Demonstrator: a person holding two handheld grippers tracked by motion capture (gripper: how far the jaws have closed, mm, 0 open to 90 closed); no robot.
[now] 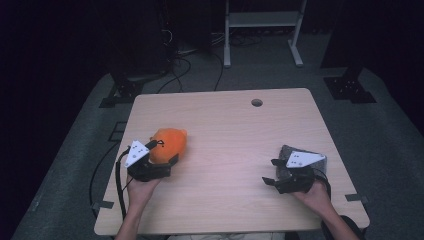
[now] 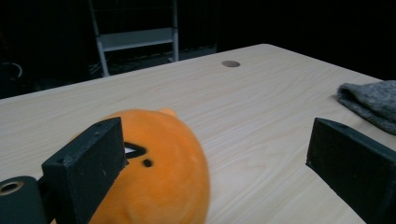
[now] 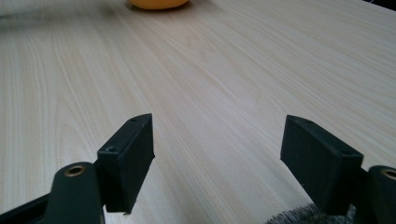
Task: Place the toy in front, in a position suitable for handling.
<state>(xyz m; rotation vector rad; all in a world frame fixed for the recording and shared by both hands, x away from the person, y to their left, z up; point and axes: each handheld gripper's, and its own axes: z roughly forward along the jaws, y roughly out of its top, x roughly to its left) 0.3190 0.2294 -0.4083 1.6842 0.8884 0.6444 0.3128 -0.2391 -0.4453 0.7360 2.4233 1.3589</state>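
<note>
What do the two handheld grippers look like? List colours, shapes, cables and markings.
Left gripper and right gripper: black bodies with two blocky black jaws, each topped by a grey three-cornered plate bearing small dark dots. A black cable trails from each. The forearms are bare.

Pale wood bench (image 1: 235,135), round hole (image 1: 257,102) near far edge. Grey carpet floor (image 1: 390,135) around it. White metal rack (image 1: 263,20) beyond, black cables (image 1: 175,65) trailing left of it.
</note>
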